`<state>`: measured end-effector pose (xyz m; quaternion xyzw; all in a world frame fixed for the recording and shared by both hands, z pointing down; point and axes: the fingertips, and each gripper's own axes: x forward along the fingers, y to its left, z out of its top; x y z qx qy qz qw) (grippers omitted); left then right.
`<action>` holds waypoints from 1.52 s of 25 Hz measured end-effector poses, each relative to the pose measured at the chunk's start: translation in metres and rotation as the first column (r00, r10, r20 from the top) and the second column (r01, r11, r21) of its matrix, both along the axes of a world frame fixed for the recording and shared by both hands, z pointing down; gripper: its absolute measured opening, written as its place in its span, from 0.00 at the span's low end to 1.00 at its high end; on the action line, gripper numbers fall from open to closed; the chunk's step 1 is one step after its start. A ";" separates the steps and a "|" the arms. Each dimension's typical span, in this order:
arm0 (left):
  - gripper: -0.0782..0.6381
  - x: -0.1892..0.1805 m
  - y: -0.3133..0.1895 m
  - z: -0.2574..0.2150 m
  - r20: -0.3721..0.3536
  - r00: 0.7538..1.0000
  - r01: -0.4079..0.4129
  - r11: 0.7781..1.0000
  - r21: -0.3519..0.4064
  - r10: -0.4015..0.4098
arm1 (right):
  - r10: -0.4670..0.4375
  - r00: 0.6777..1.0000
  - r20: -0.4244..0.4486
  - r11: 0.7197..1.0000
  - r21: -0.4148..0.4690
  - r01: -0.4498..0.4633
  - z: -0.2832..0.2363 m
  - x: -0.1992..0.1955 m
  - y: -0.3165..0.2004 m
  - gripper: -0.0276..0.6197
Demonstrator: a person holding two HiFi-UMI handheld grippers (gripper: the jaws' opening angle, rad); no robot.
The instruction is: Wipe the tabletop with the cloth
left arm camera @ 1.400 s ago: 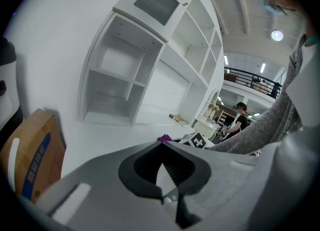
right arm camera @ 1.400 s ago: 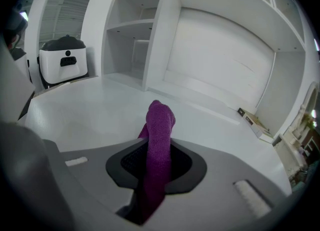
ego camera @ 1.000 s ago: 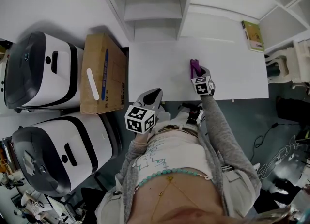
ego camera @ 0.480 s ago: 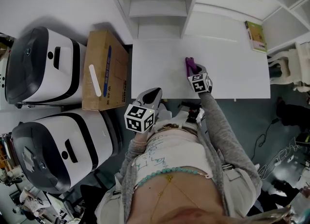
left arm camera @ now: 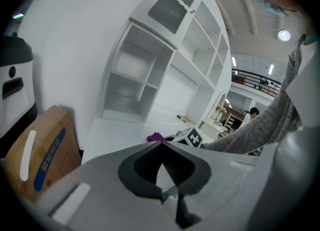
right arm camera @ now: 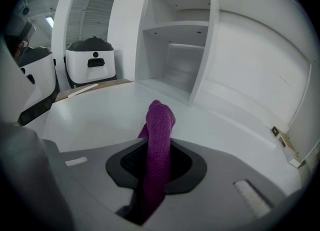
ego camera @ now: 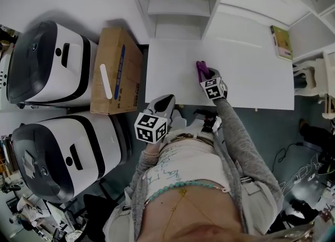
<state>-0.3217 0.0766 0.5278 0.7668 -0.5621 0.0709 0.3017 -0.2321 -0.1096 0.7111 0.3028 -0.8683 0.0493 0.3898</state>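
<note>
Since a second ago, the purple cloth and the right tongs have slid leftward over the white surface, closer to its left edge. The cloth now lies a little left of the surface's middle, its lower end on the top. It is pinched between the jaws of the right tongs. In the right gripper view the cloth runs up out of the tongs as a narrow knitted roll, with its tip hanging over the white top. The person's grey sleeve leads back from those tongs to the body.

The left tongs are held off the near edge of the surface, close to the person's torso. In the left gripper view the tongs have their jaws pressed together with nothing between them. The cloth shows beyond them as a small purple lump.

White open shelving stands at the far edge of the surface. A green book lies at the far right corner. A cardboard box sits just beside the left edge. Two white and black machines stand further left.
</note>
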 end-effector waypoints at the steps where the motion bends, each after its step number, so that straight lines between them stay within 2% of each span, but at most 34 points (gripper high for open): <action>1: 0.11 -0.002 0.002 0.000 0.000 1.000 0.005 1.000 -0.001 -0.005 | -0.007 1.000 0.000 1.000 0.000 0.007 0.000 -0.003 0.001 0.16; 24: 0.11 -0.031 0.028 0.002 -0.001 0.995 0.104 0.995 -0.012 -0.104 | -0.153 0.988 0.008 0.988 -0.007 0.153 -0.001 -0.068 0.027 0.16; 38: 0.11 -0.053 0.050 0.005 -0.008 0.981 0.195 0.981 -0.024 -0.195 | -0.232 0.973 0.010 0.973 0.005 0.232 -0.002 -0.104 0.043 0.16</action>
